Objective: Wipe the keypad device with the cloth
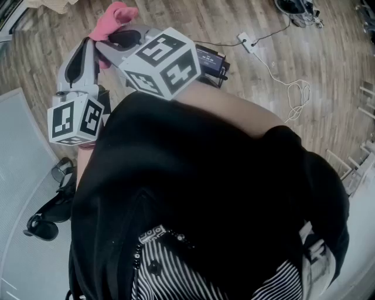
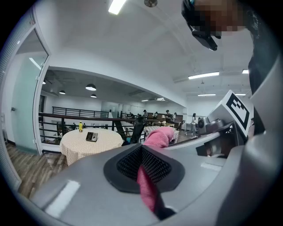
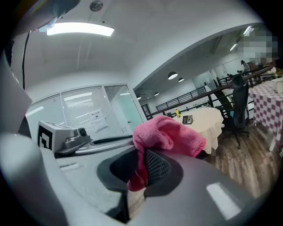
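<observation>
Both grey two-jaw tools are clenched on one pink terry cloth (image 1: pixel 114 17). Our left gripper (image 2: pixel 142 152) pinches a hanging strip of it between its black ribbed pads. Our right gripper (image 3: pixel 142 160) bites a fold, and the rest bunches up over its jaw tips.

We take the round table with the cream patterned tablecloth (image 2: pixel 75 148) as our landmark; it stands well beyond both grippers. A dark office chair (image 2: pixel 135 130) stands just beside the table. The cloth is held in the air, well apart from the table. The small dark keypad device (image 2: pixel 92 137) lies flat on the table top, near its middle. A little yellow bottle (image 2: pixel 80 127) stands upright on the table, near the keypad device and closer to the far rim.
</observation>
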The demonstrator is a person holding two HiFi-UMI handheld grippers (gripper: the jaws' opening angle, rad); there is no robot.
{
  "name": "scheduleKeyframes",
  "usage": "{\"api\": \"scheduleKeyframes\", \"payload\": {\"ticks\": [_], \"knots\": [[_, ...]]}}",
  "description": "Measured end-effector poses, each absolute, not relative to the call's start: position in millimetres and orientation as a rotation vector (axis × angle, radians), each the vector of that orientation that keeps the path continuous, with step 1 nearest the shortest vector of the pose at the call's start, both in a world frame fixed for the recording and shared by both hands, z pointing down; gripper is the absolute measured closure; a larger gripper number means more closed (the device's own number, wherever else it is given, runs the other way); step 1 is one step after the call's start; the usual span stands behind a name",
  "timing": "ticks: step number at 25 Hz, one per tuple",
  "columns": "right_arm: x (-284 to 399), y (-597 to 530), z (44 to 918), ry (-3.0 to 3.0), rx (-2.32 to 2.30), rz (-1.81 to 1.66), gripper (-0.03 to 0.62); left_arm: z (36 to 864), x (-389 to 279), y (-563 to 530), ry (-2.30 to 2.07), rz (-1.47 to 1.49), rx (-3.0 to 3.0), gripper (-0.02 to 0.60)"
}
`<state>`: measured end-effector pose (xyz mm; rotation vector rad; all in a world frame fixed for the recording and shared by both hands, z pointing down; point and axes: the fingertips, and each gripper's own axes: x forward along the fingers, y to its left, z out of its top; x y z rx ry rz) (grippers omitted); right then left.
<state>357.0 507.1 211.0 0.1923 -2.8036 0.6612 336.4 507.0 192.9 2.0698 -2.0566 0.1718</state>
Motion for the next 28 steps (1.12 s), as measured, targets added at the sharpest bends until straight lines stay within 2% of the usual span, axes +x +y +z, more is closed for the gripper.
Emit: {"api": "scheduleKeyframes", "payload": {"ticks": [28], "knots": [[371.0, 493.1, 223.8, -2.806, -0.008, 0.643, 0.549, 201.9, 348.5, 488.4, -2.194, 0.25, 1.947, 0.586]]}}
